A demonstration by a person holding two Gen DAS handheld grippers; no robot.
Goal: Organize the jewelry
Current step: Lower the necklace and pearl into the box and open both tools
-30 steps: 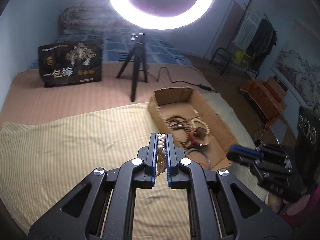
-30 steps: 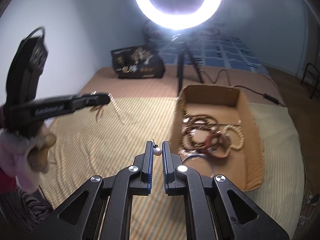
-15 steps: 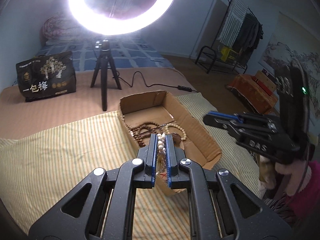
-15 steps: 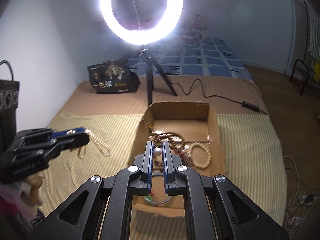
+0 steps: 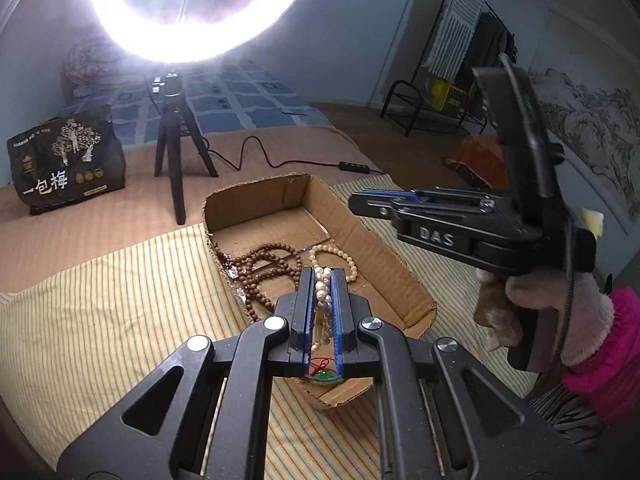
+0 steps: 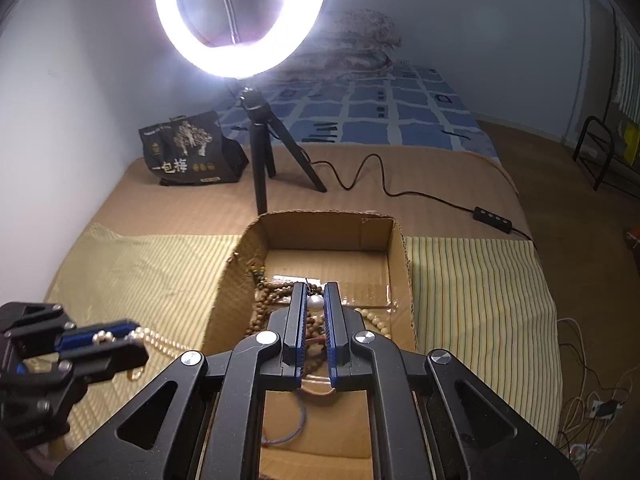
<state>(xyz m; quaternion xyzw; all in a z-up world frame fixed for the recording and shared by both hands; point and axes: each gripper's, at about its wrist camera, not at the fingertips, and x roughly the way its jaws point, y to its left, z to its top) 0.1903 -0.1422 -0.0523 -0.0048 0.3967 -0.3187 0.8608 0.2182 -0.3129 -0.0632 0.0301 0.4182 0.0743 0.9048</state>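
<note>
My left gripper (image 5: 323, 276) is shut on a white pearl necklace (image 5: 322, 300), held above the near end of the open cardboard box (image 5: 380, 240). The necklace hangs from it in the right wrist view (image 6: 160, 342). My right gripper (image 6: 316, 290) is shut on a small white pearl piece (image 6: 316, 302) over the box (image 6: 400, 248). It shows from the side in the left wrist view (image 5: 360, 202). Brown bead strands (image 5: 260, 264), a cream bead bracelet (image 5: 340, 256) and a green pendant (image 5: 324, 376) lie in the box.
The box sits on a striped yellow cloth (image 5: 100, 320) on a bed. A ring light on a black tripod (image 5: 172, 160) stands behind the box, its cable (image 6: 380, 184) trailing right. A black printed bag (image 5: 64, 164) lies at back left.
Both grippers have moved toward and over the box, still holding their pieces. The box now lies directly below both of them.
</note>
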